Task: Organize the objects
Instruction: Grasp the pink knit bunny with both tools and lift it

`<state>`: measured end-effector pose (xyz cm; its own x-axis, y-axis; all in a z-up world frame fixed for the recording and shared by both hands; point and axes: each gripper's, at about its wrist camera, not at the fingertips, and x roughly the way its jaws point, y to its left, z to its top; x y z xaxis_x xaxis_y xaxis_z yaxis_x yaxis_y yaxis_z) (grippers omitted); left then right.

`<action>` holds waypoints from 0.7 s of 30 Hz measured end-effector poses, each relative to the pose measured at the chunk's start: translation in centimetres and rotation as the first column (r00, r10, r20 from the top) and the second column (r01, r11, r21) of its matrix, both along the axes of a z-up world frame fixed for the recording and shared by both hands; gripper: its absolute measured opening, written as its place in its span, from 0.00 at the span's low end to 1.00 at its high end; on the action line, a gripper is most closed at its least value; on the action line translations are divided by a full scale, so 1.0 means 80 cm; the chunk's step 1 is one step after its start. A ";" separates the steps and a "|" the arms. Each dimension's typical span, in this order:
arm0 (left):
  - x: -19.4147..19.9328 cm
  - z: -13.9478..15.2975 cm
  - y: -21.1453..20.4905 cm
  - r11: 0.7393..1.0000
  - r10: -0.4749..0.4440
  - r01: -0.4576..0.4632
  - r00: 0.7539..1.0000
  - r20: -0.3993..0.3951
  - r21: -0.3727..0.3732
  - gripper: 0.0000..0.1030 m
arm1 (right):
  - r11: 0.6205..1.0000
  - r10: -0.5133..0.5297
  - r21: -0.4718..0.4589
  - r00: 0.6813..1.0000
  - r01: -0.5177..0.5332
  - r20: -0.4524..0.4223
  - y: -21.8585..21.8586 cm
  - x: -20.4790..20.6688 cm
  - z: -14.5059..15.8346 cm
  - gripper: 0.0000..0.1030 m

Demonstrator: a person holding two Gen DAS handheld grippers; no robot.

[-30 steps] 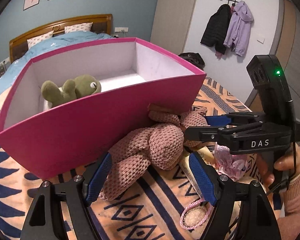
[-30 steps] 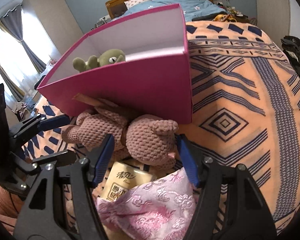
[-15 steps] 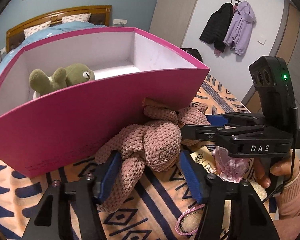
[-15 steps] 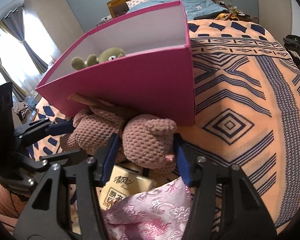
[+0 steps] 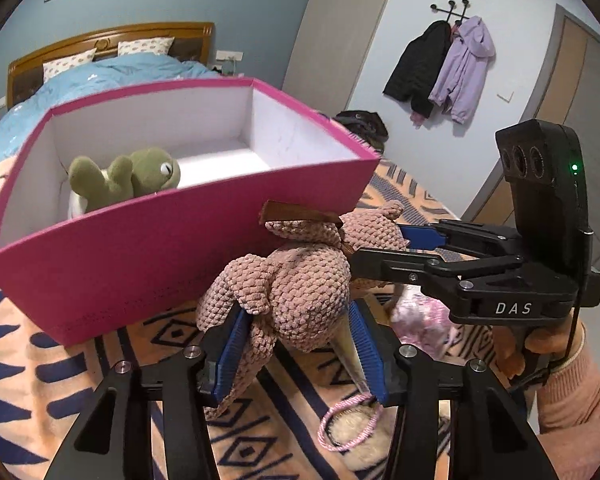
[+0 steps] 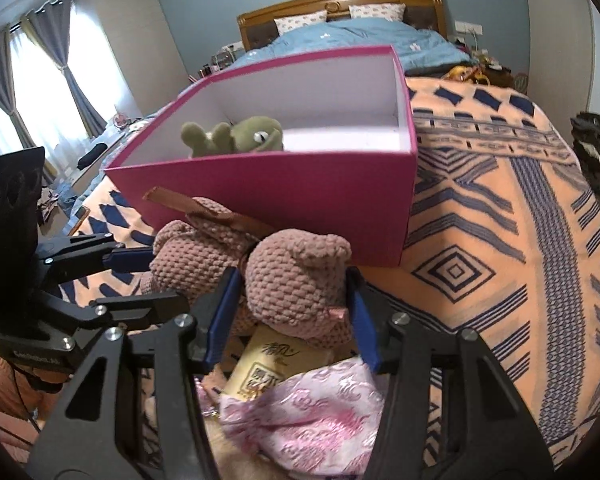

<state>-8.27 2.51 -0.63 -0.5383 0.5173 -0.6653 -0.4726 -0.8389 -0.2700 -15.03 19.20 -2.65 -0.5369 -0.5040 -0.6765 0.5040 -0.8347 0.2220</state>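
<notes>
Both hand-held grippers had the pink knitted bear [image 5: 300, 280] pinched: left hand-held gripper [image 5: 300, 344] had just been closing onto its body, right hand-held gripper [image 6: 292, 312] clamped its head. Bear sat right against the magenta box [image 5: 148, 264] on the bed's blanket [image 6: 500, 240], green frog plush [image 5: 136, 176] inside.

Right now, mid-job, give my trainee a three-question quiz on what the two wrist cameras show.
1. True or false: the pink box is empty.
2. What do the left gripper and right gripper both clamp?
A. green frog plush
B. brown knitted bear
C. pink brocade pouch
3. Fill in: the box stands on a patterned ____.

Key: 1 false, the frog is inside; 2 B; 3 blanket.
</notes>
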 end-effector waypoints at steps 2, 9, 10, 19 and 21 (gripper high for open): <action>0.007 0.009 -0.001 1.000 -0.005 0.005 1.000 -0.018 -0.001 0.50 | 1.000 0.008 -0.002 1.000 -0.008 -0.015 -0.001 0.006 0.008 0.53; 0.032 0.048 -0.008 1.000 -0.005 0.004 0.995 -0.100 -0.009 0.50 | 0.999 0.042 -0.020 0.996 -0.044 -0.082 -0.007 0.026 0.044 0.53; 0.034 0.054 -0.010 1.000 -0.001 0.000 0.993 -0.115 -0.008 0.50 | 0.998 0.047 -0.024 0.995 -0.050 -0.092 -0.008 0.028 0.051 0.53; 0.042 0.101 -0.026 0.998 0.046 -0.053 0.973 -0.228 -0.025 0.51 | 0.993 0.089 -0.064 0.982 -0.100 -0.164 -0.028 0.029 0.096 0.54; 0.037 0.110 -0.029 0.997 0.056 -0.067 0.968 -0.243 -0.036 0.51 | 0.992 0.096 -0.069 0.980 -0.110 -0.176 -0.034 0.023 0.105 0.54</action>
<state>-5.31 0.16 8.17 -0.7155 0.4517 -0.5329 -0.4667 -0.8767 -0.1165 -13.16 16.45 5.72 -0.5845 -0.6105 -0.5345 0.6227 -0.7598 0.1869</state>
